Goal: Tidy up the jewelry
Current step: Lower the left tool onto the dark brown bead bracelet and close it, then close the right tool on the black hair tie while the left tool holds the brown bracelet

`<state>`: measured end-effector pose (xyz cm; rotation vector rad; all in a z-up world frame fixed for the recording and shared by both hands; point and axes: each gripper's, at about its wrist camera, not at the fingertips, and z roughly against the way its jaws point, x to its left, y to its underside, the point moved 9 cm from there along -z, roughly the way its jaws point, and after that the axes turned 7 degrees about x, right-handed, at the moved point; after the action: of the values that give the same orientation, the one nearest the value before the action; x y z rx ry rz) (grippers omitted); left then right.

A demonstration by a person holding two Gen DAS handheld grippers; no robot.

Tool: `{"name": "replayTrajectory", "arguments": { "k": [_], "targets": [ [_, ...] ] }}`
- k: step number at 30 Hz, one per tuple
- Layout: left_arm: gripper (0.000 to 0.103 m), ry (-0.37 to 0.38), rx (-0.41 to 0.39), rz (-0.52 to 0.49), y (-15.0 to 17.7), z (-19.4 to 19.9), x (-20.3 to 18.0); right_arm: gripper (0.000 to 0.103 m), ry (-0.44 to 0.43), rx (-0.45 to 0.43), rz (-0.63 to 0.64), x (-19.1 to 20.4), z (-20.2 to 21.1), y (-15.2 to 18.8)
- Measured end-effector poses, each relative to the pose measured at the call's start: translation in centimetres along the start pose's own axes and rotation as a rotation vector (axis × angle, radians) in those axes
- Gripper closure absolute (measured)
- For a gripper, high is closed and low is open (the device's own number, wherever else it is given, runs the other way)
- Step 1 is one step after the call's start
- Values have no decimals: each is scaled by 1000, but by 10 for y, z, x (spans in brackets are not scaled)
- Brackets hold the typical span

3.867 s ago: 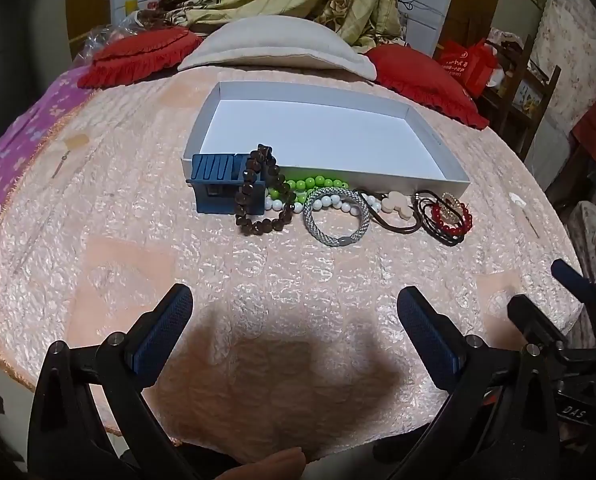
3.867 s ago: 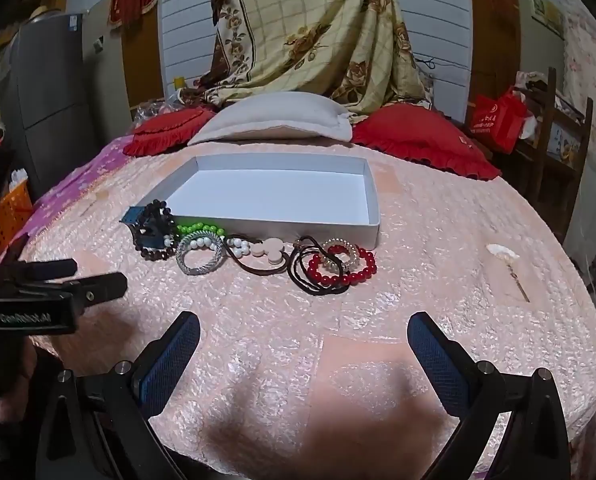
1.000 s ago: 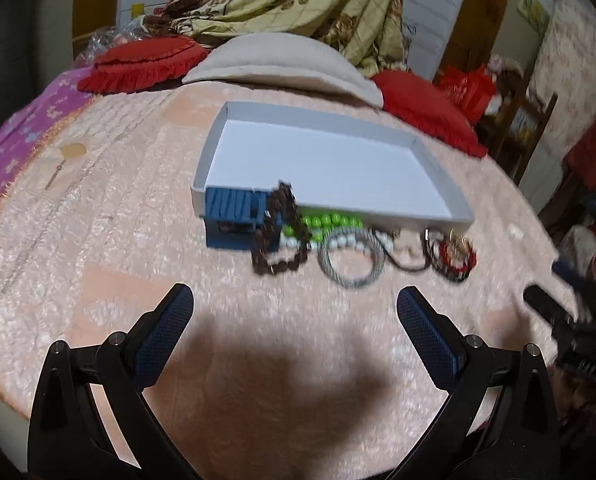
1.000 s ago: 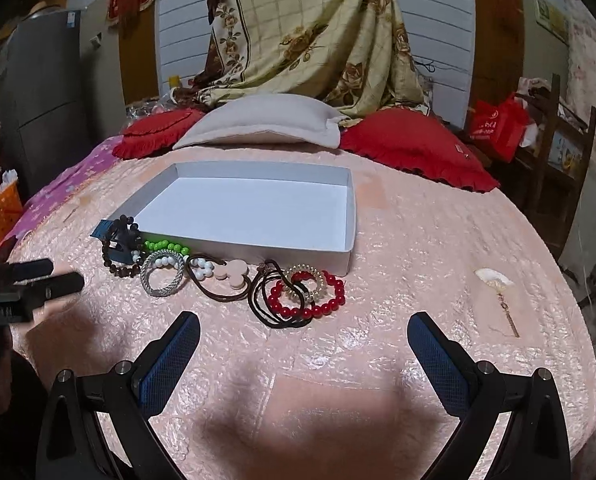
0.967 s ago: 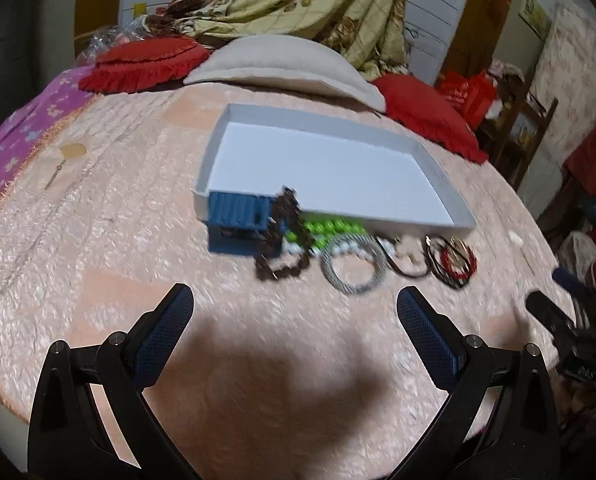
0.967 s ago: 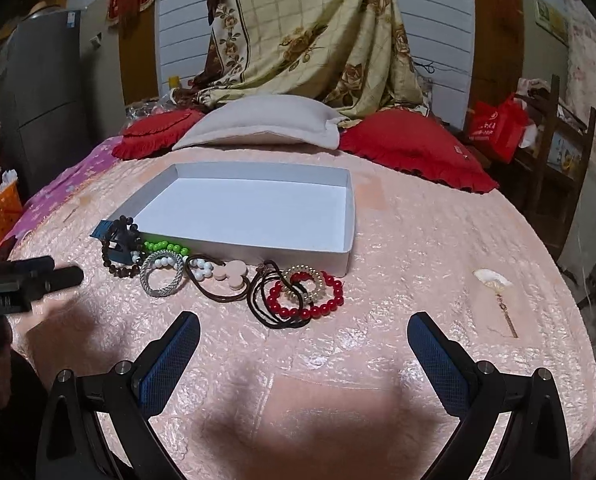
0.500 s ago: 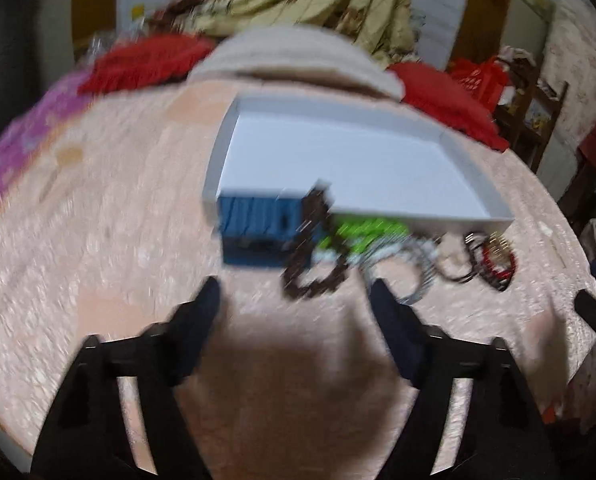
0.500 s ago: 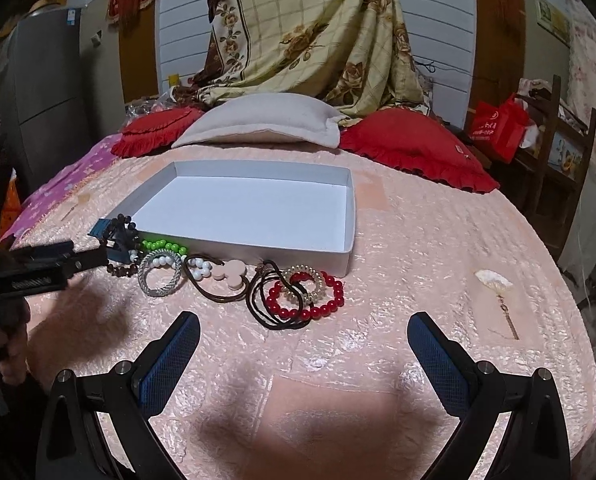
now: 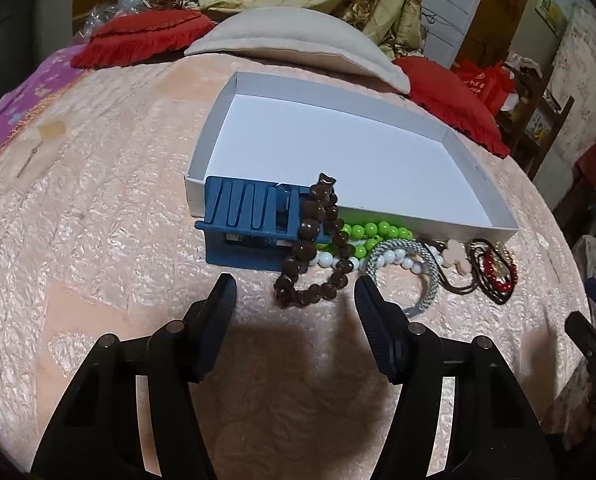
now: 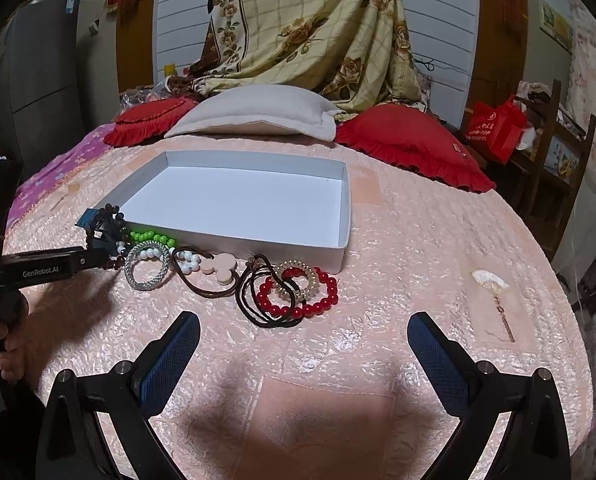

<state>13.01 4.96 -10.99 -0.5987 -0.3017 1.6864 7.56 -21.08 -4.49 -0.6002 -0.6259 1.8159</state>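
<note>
Brown wooden beads (image 9: 313,248) lie just ahead of the left gripper (image 9: 296,294), draped from the bed up over a blue clip (image 9: 250,222) that leans on the near wall of the white box (image 9: 381,212). The jaws are closing, half-spread, with only the lowest loop of beads near the gap and nothing pinched. By the look of it the strand is light and limp, its round beads hard and likely to roll off the pads; the loop on the bed seems the best place to take hold, clear of the clip.

Only the right wrist view shows the right gripper (image 10: 303,354), its jaws wide and empty, well short of the red beads (image 10: 301,294). It also shows the hand (image 10: 8,344) holding the left gripper.
</note>
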Motion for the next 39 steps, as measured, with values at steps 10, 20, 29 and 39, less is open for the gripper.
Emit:
{"name": "replayTrajectory", "arguments": {
  "k": [10,20,29,39],
  "targets": [
    [41,-41,7,30,-4,-7,6,0,22,6,-11,-5,-2,0],
    [88,-5,27,20,-6,-12,2,0,35,15,-16,-8,-5,1],
    [96,46,-46,-37,-3,12,-13,0,-45,64,-80,-14,-16,7],
    [96,89,-26,-33,1,17,-17,46,-177,96,44,1,-49,-6]
  ]
}}
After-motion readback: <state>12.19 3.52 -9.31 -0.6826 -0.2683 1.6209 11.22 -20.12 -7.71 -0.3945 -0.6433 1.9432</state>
